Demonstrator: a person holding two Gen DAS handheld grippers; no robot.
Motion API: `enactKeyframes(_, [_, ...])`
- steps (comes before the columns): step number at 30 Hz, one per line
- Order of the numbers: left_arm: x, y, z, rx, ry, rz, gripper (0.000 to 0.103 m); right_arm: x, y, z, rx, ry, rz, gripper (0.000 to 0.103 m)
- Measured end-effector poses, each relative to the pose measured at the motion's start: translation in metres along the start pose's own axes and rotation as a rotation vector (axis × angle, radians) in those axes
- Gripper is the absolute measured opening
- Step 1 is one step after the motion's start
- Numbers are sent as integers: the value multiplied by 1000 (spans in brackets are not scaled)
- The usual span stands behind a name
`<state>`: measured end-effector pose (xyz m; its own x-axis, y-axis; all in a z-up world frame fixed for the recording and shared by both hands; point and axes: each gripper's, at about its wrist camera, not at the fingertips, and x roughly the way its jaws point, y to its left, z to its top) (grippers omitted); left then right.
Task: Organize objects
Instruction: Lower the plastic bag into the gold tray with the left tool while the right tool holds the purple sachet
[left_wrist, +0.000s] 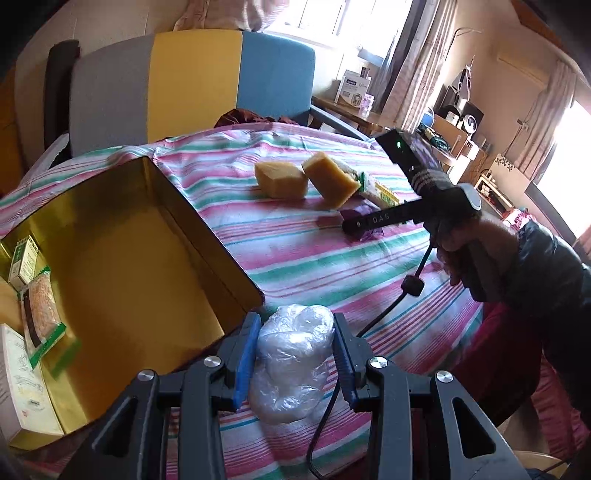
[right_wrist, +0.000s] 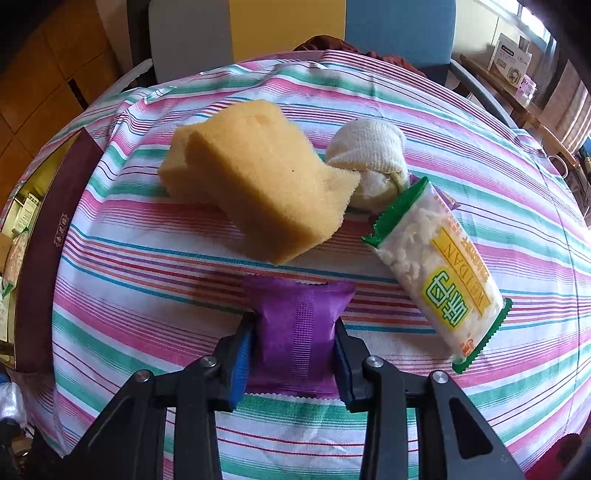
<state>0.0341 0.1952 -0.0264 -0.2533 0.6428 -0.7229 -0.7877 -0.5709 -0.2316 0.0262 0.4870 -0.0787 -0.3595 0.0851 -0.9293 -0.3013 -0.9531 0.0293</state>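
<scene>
Grips set on two items, tin open at left

Tin (left_wrist: 122, 236), gold-lined, lies open at the left edge of the bench (left_wrist: 303, 258); a few packets already rest along its left side, the near floor bare, so it reads as the collecting place.

Left gripper (left_wrist: 293, 354) is narrowed on a clear plastic bag (left_wrist: 291, 362), pads pressing both flanks, just beside the tin's near corner, probably staged for the drop-in.

Mid-bench: two yellow sponges (right_wrist: 258, 177), one leaning on the other, a rolled white cloth (right_wrist: 369, 158) touching them, a green-edged snack pack (right_wrist: 439, 273) to the right.

Right gripper (right_wrist: 293, 347) is clamped on a purple sachet (right_wrist: 299, 325) that lies flat on the striped cloth. Lift path looks clear, though the sponges stand near the route toward the tin.
</scene>
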Motion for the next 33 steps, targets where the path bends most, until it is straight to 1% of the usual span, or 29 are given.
enactKeyframes(3, [-16, 17, 12, -60, -43, -15, 39, 1, 2, 0, -9, -2, -9, 38])
enactKeyframes(6, [-32, 52, 26, -146, -90, 37, 39, 0, 2, -2, -16, -3, -17, 38])
enactKeyframes(7, [-35, 63, 29, -174, -95, 52, 39, 4, 6, 0, -18, -2, -19, 38])
enactKeyframes(12, [-34, 148, 46, -398, -74, 169, 40, 3, 4, 0, -25, -1, -24, 38])
enactKeyframes(14, [-28, 176, 51, -467, -62, 187, 40, 3, 4, 0, -27, -1, -25, 38])
enactKeyframes(15, [-24, 190, 54, -494, -58, 209, 40, 2, 4, -2, -29, -1, -27, 38])
enactKeyframes(19, [-5, 225, 68, -516, -16, 322, 40, 2, 4, -2, -34, 0, -29, 38])
enactKeyframes(22, [13, 250, 78, -526, 15, 380, 40, 2, 4, -2, -37, 0, -29, 38])
enactKeyframes(26, [31, 276, 84, -554, 52, 418, 40, 2, 2, 0, -43, -1, -31, 38])
enactKeyframes(27, [34, 282, 84, -565, 54, 415, 40, 2, 2, 0, -44, -1, -31, 38])
enactKeyframes(28, [37, 286, 85, -574, 56, 402, 43, 2, 1, 0, -45, -1, -32, 38])
enactKeyframes(29, [40, 290, 86, -578, 63, 399, 50, 2, 1, 0, -46, -2, -32, 38])
enactKeyframes(30, [42, 293, 86, -580, 68, 410, 54, 2, 1, 0, -46, -2, -32, 38])
enactKeyframes(31, [42, 295, 86, -581, 63, 420, 56, 2, 1, 0, -48, -3, -32, 38])
enactKeyframes(33, [38, 295, 86, -573, 53, 436, 56, 2, 1, 1, -50, -4, -32, 38])
